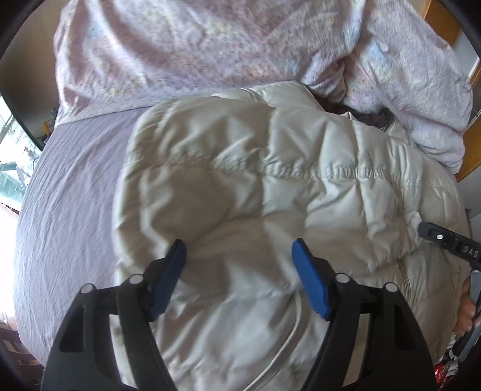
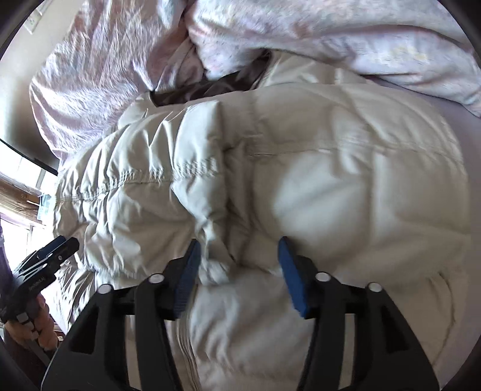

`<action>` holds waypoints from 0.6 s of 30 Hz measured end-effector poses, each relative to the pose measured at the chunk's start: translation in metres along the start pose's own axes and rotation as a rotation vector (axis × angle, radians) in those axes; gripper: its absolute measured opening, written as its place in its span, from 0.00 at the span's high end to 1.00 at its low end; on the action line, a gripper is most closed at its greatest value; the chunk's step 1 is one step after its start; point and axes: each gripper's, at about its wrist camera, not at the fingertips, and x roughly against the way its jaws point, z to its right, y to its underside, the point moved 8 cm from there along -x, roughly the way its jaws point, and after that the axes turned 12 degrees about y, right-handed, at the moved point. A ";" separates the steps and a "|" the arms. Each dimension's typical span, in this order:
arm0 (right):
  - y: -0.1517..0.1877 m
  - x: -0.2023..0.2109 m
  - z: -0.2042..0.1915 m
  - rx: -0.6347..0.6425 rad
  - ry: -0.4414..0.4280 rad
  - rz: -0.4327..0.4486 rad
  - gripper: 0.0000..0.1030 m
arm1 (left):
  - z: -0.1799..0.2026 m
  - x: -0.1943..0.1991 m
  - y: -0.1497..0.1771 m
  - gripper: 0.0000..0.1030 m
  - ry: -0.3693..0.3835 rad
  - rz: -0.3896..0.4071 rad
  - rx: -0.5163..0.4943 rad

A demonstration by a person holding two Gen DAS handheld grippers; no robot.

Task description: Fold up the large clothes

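A cream quilted puffer jacket (image 1: 270, 168) lies bunched on a bed and fills both views. Its dark brown lining (image 2: 207, 87) shows at the collar end, against the duvet. My left gripper (image 1: 239, 243) hangs just over the jacket's near part, jaws wide apart, blue pads (image 1: 309, 279) clear of the cloth. My right gripper (image 2: 239, 240) is open too, over the same jacket (image 2: 330, 180); a small crumple of fabric (image 2: 213, 270) rises beside its left pad, which does not pinch it. Each gripper shows at the edge of the other's view, held in a hand.
A lilac bed sheet (image 1: 75, 186) lies left of the jacket. A rumpled pale floral duvet (image 1: 186, 45) is piled along the far side and wraps round the collar end (image 2: 99, 78). Wooden furniture (image 1: 442, 18) stands at the far right, a bright window (image 1: 9, 150) at the left.
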 end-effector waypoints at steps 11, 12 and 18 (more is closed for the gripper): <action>0.078 0.050 0.136 -0.136 0.031 -0.025 0.29 | -0.061 0.061 0.086 0.23 0.043 -0.004 0.093; 0.093 0.053 0.156 -0.160 0.038 -0.040 0.29 | -0.064 0.064 0.096 0.23 0.051 -0.008 0.104; 0.149 0.061 0.222 -0.272 -0.009 -0.100 0.29 | -0.076 0.070 0.145 0.23 0.104 -0.028 0.171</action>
